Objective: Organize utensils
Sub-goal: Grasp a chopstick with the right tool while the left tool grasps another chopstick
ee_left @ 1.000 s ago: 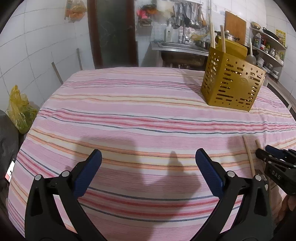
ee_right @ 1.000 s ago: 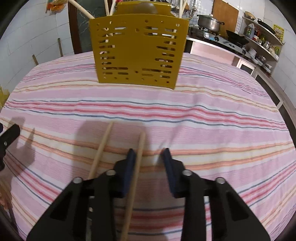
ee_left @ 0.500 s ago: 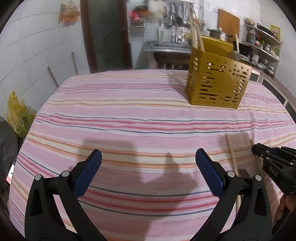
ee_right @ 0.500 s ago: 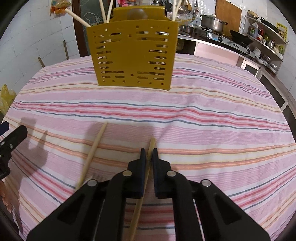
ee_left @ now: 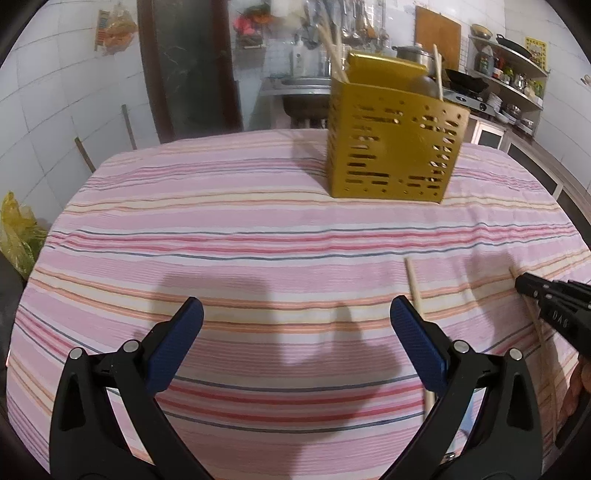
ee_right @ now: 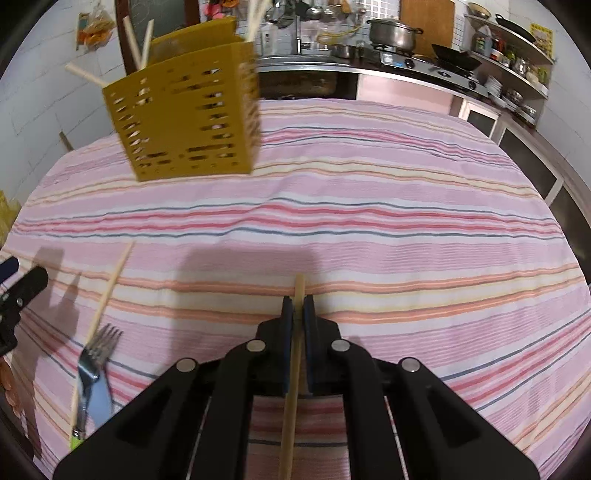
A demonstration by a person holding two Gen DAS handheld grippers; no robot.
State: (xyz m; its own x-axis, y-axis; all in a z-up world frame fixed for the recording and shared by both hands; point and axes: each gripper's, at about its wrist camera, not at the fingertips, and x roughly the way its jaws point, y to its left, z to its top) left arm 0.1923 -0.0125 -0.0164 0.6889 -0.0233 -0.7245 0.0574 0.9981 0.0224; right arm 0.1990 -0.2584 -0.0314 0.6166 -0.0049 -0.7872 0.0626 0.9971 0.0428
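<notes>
My right gripper (ee_right: 297,308) is shut on a wooden chopstick (ee_right: 298,288) and holds it above the striped tablecloth; it also shows in the left wrist view (ee_left: 524,286). A second chopstick (ee_right: 110,291) lies on the cloth to the left, also in the left wrist view (ee_left: 413,288). A fork (ee_right: 96,356) lies beside it. The yellow perforated utensil holder (ee_right: 188,118) stands at the far side with several chopsticks in it; it also shows in the left wrist view (ee_left: 393,144). My left gripper (ee_left: 295,317) is open and empty over the cloth.
The table is covered with a pink striped cloth (ee_left: 221,229). A kitchen counter with a pot (ee_right: 391,31) and stove stands behind. A yellow bag (ee_left: 14,232) sits left of the table. Shelves run along the right wall.
My right gripper closed on the right-hand chopstick and lifted it, swinging right so the holder shifted left in its view. My left gripper turned right, staying open.
</notes>
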